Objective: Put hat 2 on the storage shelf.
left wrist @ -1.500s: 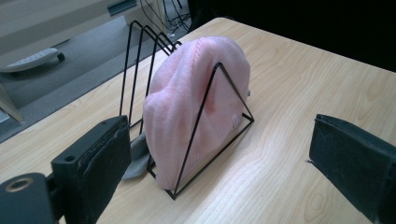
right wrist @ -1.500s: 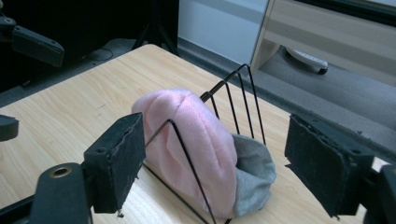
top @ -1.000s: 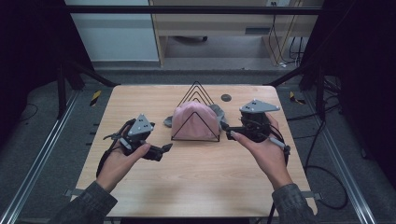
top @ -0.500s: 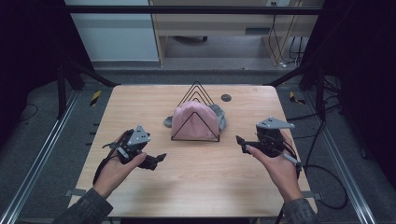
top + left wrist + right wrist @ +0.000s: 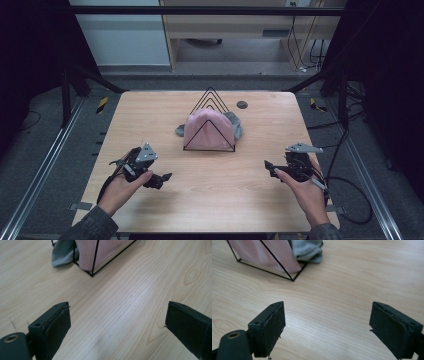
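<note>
- At bench centre: black wire rack, ridge running near-to-far; pink cloth inside, grey cloth partly hidden behind.
- Left tool, right tool: jaws spread, empty.

Light wooden table, pale grain, rounded corners, on a dark floor. A black wire rack of nested triangular frames stands at centre, toward the far half. A pink cloth sits inside the rack's front frames, its lower edge on the tabletop. A grey cloth lies behind and beside it, spilling out on both sides. A small dark round disc lies near the far edge, right of the rack.
</note>
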